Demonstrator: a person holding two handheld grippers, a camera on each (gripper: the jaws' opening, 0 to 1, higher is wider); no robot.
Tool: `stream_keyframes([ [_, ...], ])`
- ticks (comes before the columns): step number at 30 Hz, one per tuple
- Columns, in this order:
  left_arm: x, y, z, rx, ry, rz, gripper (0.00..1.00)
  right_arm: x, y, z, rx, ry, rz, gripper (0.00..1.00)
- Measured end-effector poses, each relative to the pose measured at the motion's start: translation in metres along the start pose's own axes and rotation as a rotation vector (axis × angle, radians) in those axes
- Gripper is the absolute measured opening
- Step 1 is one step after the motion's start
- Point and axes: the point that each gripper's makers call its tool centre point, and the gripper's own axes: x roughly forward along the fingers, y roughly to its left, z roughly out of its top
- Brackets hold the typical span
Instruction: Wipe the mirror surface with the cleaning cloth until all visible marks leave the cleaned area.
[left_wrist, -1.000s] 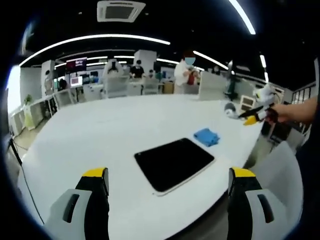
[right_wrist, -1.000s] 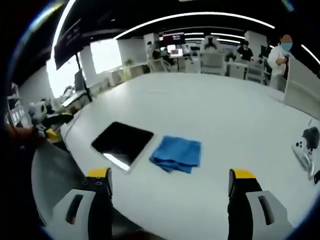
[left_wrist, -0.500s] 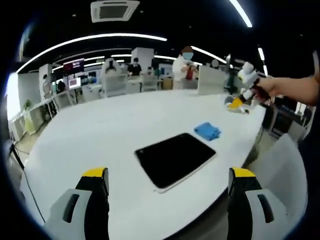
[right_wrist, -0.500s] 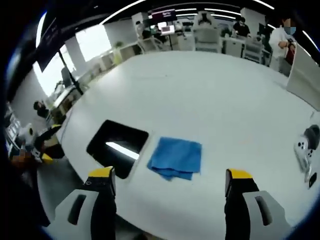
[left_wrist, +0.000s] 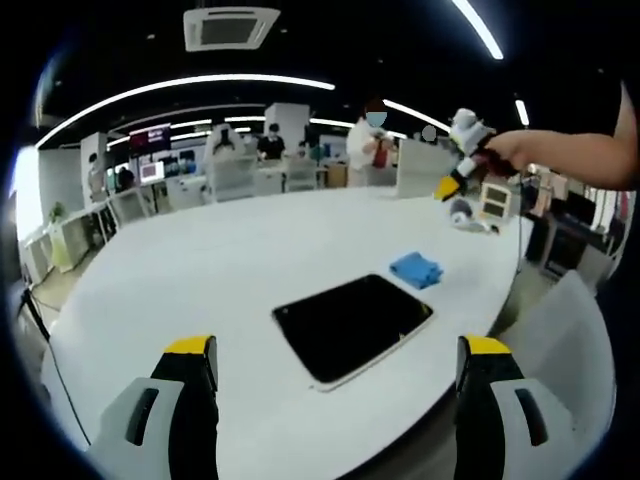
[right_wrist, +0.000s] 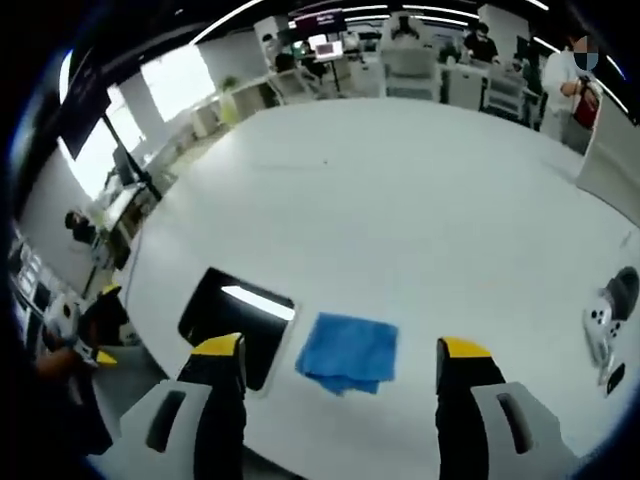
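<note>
Two grippers: left (left_wrist: 338, 365) and right (right_wrist: 340, 365), jaws spread, nothing held.
Cloth (right_wrist: 347, 352): beside mirror (right_wrist: 236, 322), ungrasped.
Risk: cloth could be pushed off table (right_wrist: 420, 200) by a shallow grab.

The table (left_wrist: 200, 270) is white. The mirror (left_wrist: 352, 325) looks black with a thin pale edge. The cleaning cloth (right_wrist: 347, 352) is bright blue with no pattern. The left gripper (left_wrist: 338, 375) and the right gripper (right_wrist: 342, 368) are light grey with yellow tips and black inner sides.
</note>
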Motion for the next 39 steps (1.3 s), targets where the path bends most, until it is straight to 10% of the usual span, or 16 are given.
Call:
stream_keyframes([
  [19,0.003,-0.004,-0.010,0.006,0.047,-0.016,1.00,0.099,-0.008,-0.043,0.044,0.196,-0.004,0.49],
  [39,0.004,-0.007,-0.006,0.014,0.044,-0.020,1.00,0.130,-0.017,-0.078,0.047,0.265,-0.145,0.31],
])
